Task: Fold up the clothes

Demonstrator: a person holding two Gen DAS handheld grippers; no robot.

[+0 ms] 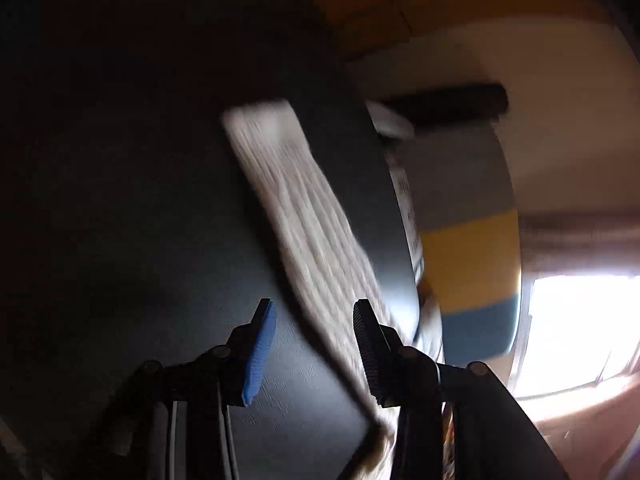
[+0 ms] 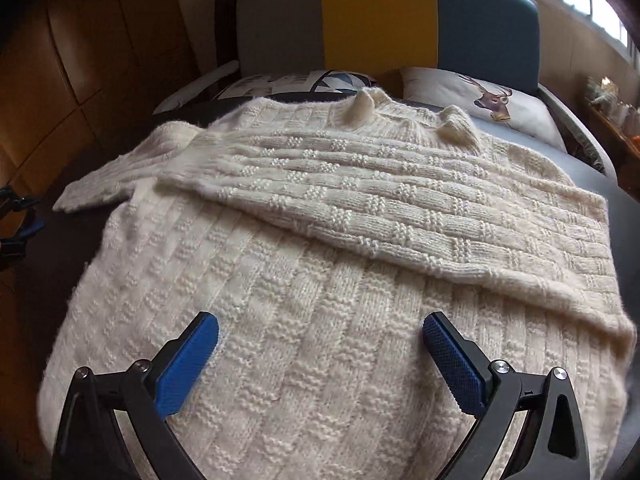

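Note:
A cream knitted sweater (image 2: 320,320) lies spread flat on a dark bed surface (image 2: 624,216). One sleeve (image 2: 400,208) is folded across its chest. The other sleeve (image 2: 120,176) sticks out to the left. My right gripper (image 2: 320,344) hovers open over the lower body of the sweater, with nothing between its fingers. In the blurred, rolled left wrist view, that left sleeve (image 1: 304,220) runs slantwise over the dark surface and passes by the right finger (image 1: 368,352). My left gripper (image 1: 316,344) stands open, its pads off the sleeve. It also shows at the left edge as the left gripper (image 2: 34,214).
A headboard (image 2: 380,16) with grey, yellow and blue panels stands at the far end. Two pillows lie before it, one with a deer print (image 2: 492,100). Wooden cupboard doors (image 2: 80,60) line the left side. A bright window (image 2: 600,8) and a cluttered shelf (image 2: 612,112) are on the right.

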